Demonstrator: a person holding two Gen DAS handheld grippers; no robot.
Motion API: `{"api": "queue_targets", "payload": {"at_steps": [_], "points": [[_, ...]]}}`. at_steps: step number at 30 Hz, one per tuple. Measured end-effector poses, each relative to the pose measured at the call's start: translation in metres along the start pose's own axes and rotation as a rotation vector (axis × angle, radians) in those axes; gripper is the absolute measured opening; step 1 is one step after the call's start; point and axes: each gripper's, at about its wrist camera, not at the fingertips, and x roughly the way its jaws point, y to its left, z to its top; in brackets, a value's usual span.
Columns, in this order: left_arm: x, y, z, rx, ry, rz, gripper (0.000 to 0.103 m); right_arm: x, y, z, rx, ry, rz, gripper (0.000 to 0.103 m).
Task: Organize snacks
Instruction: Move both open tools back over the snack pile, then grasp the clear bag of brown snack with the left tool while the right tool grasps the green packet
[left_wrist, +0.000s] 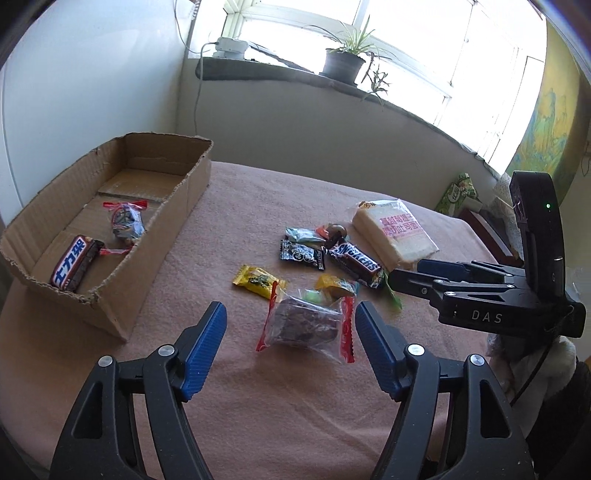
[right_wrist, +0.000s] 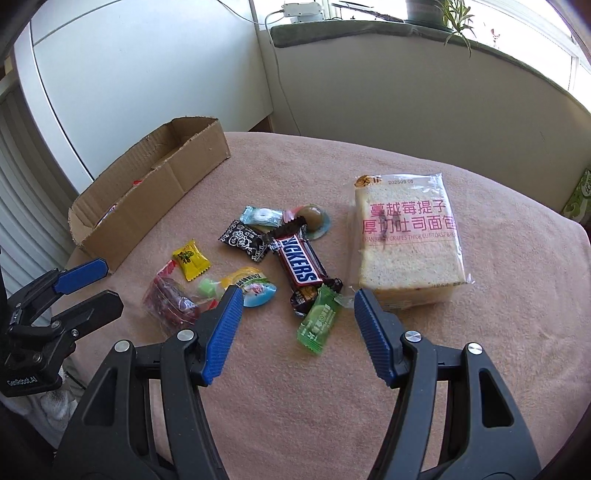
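A cardboard box (left_wrist: 192, 184) at the left holds a Snickers bar (left_wrist: 74, 267) and a clear red-edged packet (left_wrist: 125, 221). Loose snacks lie mid-table: a clear packet of dark cake (left_wrist: 306, 325), a yellow candy (left_wrist: 258, 281), a black packet (left_wrist: 303, 254), a Snickers bar (right_wrist: 301, 267), a green candy (right_wrist: 319, 321) and a bagged bread slice (right_wrist: 406, 240). My left gripper (left_wrist: 290, 345) is open, its fingers either side of the cake packet. My right gripper (right_wrist: 297, 334) is open around the green candy, above it. The box also shows in the right wrist view (right_wrist: 184, 173).
The table wears a pink cloth (right_wrist: 443, 369). A windowsill with a potted plant (left_wrist: 343, 62) runs behind. A green carton (left_wrist: 458, 194) stands beyond the table's far right edge. The right gripper's body (left_wrist: 498, 295) hangs at the right of the left wrist view.
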Motion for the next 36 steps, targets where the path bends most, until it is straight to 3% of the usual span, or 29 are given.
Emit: {"api": "queue_targets", "payload": {"at_steps": [14, 19, 23, 25, 28, 36], "points": [[0.037, -0.019, -0.006, 0.098, 0.069, 0.051, 0.073, 0.030, -0.016, -0.013, 0.027, 0.063, -0.008, 0.063], [0.046, -0.017, -0.006, 0.104, 0.083, 0.067, 0.073, 0.030, -0.012, -0.014, 0.020, 0.066, -0.022, 0.048], [0.050, -0.017, -0.007, 0.106, 0.084, 0.068, 0.073, 0.032, -0.009, -0.014, 0.012, 0.069, -0.028, 0.044], [0.050, -0.018, -0.008, 0.111, 0.084, 0.065, 0.072, 0.033, -0.007, -0.014, 0.004, 0.071, -0.033, 0.035], [0.051, -0.017, -0.010, 0.113, 0.087, 0.054, 0.056, 0.033, -0.006, -0.014, 0.000, 0.073, -0.034, 0.031], [0.047, -0.017, -0.011, 0.111, 0.066, 0.046, 0.049, 0.035, -0.007, -0.014, 0.014, 0.074, -0.027, 0.012]]}}
